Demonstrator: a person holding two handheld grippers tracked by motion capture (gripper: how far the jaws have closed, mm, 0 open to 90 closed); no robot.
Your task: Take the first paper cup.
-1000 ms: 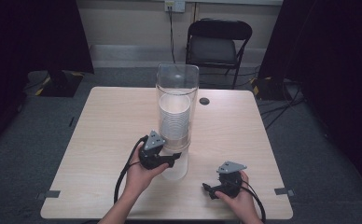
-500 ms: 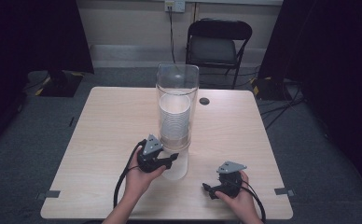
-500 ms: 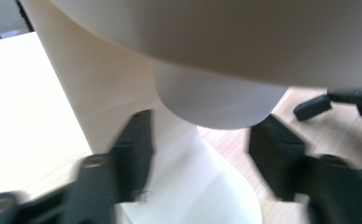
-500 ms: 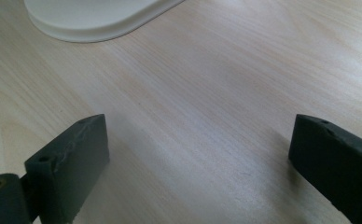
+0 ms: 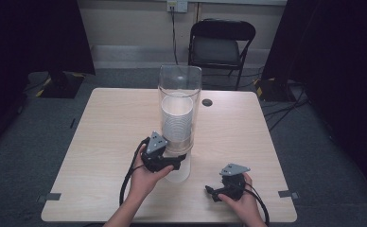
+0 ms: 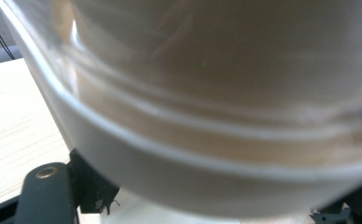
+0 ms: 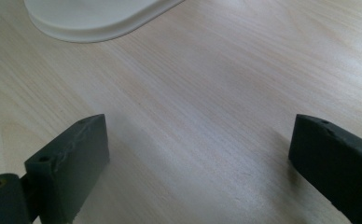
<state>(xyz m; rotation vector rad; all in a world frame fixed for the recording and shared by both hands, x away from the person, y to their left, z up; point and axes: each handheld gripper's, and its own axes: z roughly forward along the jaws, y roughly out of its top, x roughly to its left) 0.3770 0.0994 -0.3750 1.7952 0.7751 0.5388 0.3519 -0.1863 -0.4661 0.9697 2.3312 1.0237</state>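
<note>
Right gripper: near table edge, held low in the right hand, jaws wide apart over bare wood, holding nothing; the white base lies just ahead of it.

Left gripper: held in the left hand, forearm in from the near edge, jaws pointing right and set either side of the bottom cup under the clear tube. Left gripper view puts the cup's white rim hard against the lens; jaws spread around it, whether they pinch yet cannot be told.

Cup stack: inside the tube, mid-table, upright.

Step in hand, as judged: drawing one cup from the dispenser's foot. Best done by closing lightly below the rim, pulling straight down along the tube's axis, steadying the tube with the right gripper if it rocks.

Chair: beyond the table, well apart.
</note>
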